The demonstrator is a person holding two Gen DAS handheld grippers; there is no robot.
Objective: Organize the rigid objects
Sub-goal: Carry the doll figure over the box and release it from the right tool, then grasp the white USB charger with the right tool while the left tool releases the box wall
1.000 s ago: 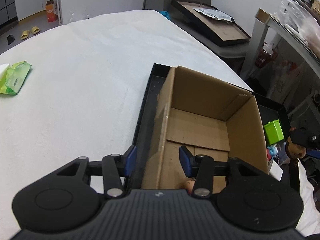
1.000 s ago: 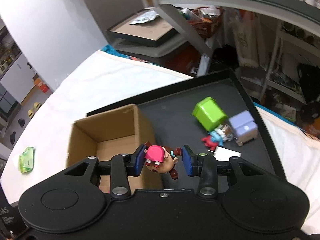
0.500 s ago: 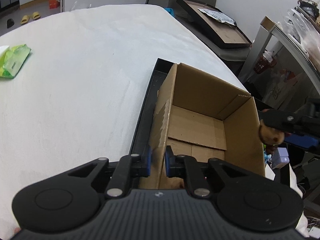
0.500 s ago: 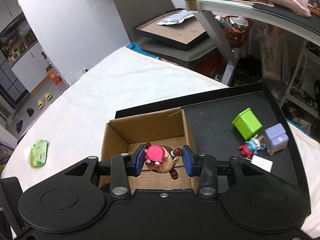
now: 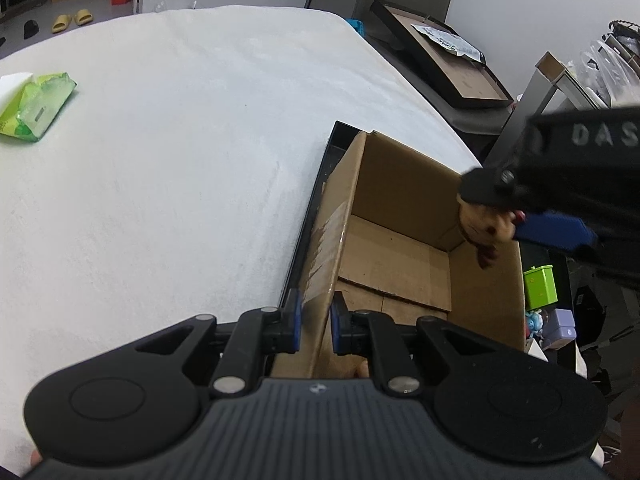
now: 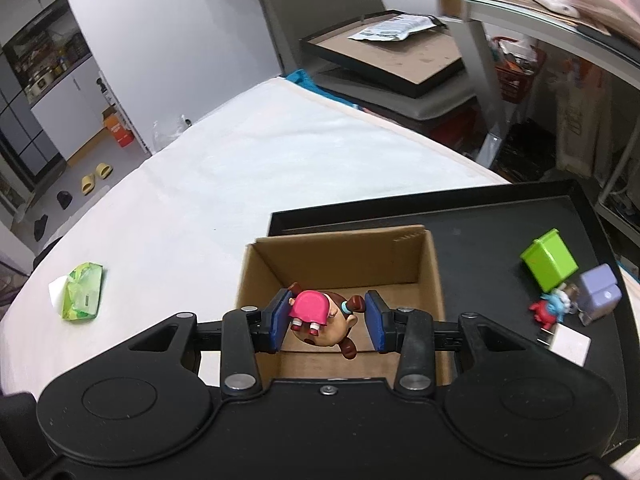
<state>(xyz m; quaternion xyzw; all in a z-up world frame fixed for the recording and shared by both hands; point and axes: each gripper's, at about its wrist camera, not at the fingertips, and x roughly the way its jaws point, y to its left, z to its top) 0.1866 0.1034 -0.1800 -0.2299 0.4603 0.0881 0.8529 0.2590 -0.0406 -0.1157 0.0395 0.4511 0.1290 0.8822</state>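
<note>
An open cardboard box (image 5: 404,240) (image 6: 344,256) stands at the left end of a black tray (image 6: 500,224). My left gripper (image 5: 316,320) is shut on the box's near left wall, one pad on each side. My right gripper (image 6: 328,320) is shut on a small doll figurine (image 6: 324,320) with a pink dress and brown hair, and holds it above the box's opening. In the left wrist view the right gripper (image 5: 532,216) comes in from the right with the figurine (image 5: 484,228) over the box's right wall.
On the tray to the right lie a green cube (image 6: 550,260), a lilac cube (image 6: 600,290), a small red and blue figure (image 6: 550,308) and a white card (image 6: 570,344). A green packet (image 6: 82,290) lies on the white tablecloth at the left. Shelving and framed boards stand beyond the table.
My left gripper has closed on the box's wall. The right gripper carried the figurine leftwards from above the tray to above the box.
</note>
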